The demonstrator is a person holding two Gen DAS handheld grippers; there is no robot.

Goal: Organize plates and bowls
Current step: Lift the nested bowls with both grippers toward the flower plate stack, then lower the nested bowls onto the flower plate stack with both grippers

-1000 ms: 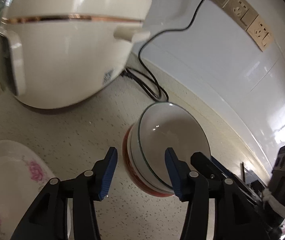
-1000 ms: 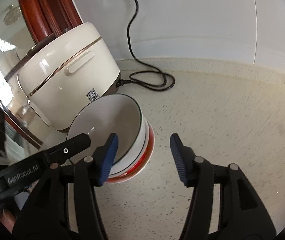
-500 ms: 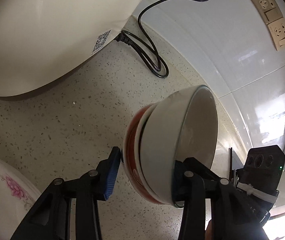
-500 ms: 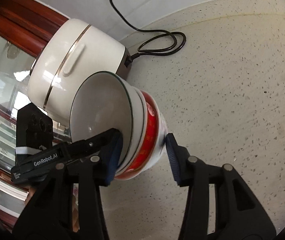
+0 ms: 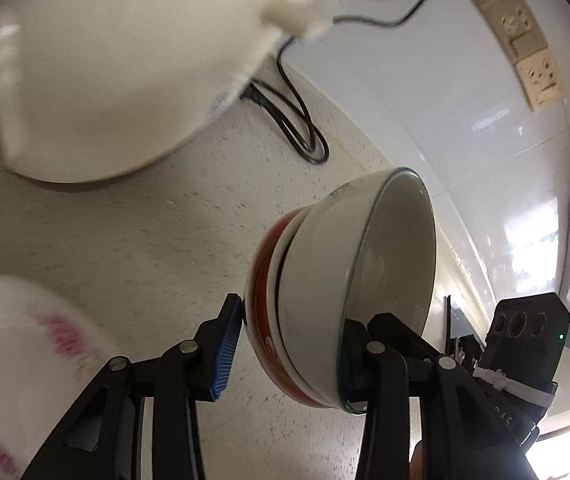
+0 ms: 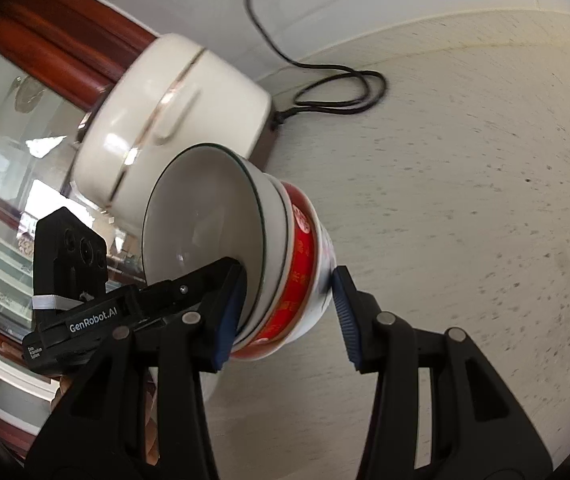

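A stack of nested bowls [image 5: 337, 292], white ones inside a red-patterned one, is lifted off the counter and tilted. My left gripper [image 5: 285, 348] is shut on the stack, one finger under the red bowl, the other inside the top white bowl. My right gripper [image 6: 289, 312] is shut on the same stack [image 6: 245, 252] from the opposite side, one finger inside the rim, the other against the red bowl's base. A white plate with pink flowers [image 5: 17, 364] lies on the counter at the lower left of the left wrist view, blurred.
A cream rice cooker [image 5: 105, 60] stands close behind, also in the right wrist view [image 6: 165, 116]. Its black cord [image 5: 301, 128] coils on the speckled counter [image 6: 465, 200] by the white tiled wall. Wall sockets [image 5: 525, 40] sit above. A glass cabinet with wooden frame [image 6: 13, 128] is at left.
Both grippers closed on the bowl stack and lifted it off the counter, tilting it. The views have swung and are blurred with motion.
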